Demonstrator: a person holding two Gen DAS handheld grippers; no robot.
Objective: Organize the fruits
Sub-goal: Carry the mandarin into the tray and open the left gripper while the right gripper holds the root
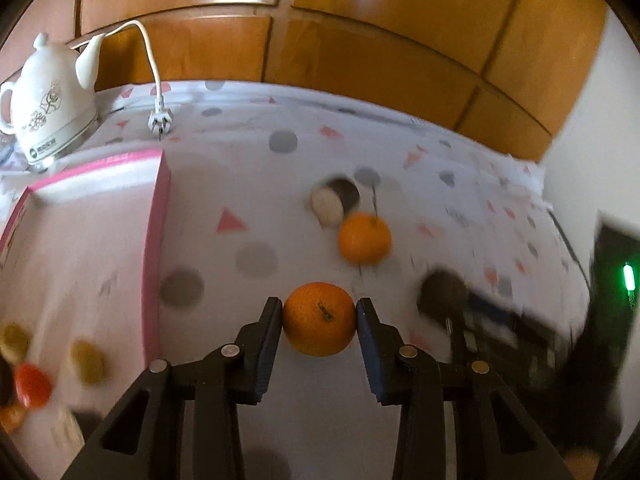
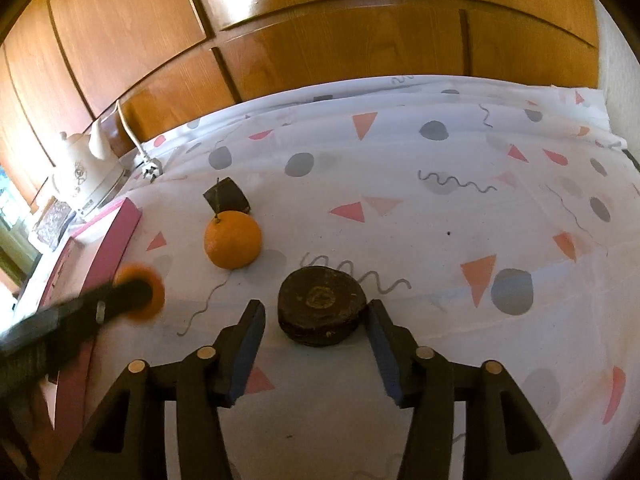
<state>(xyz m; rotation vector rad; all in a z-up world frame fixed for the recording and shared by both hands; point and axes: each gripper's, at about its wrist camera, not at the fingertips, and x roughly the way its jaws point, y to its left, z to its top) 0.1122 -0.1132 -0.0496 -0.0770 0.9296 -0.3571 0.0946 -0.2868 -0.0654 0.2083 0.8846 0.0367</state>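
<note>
My left gripper (image 1: pixel 319 312) is shut on an orange (image 1: pixel 319 319) and holds it above the patterned tablecloth; it shows blurred in the right wrist view (image 2: pixel 140 296). A second orange (image 1: pixel 365 239) lies on the cloth ahead, also in the right wrist view (image 2: pixel 233 239). My right gripper (image 2: pixel 316 312) is open, its jaws on either side of a dark brown round disc (image 2: pixel 322 305) that lies on the cloth. A small dark piece (image 2: pixel 226 196) lies just behind the second orange.
A pink-edged box (image 1: pixel 154 240) stands at the left and holds several small fruits (image 1: pixel 32 384). A white kettle (image 1: pixel 48 104) with its cord and plug (image 1: pixel 160 122) stands at the back left. Wooden cabinet doors (image 2: pixel 320 32) rise behind the table.
</note>
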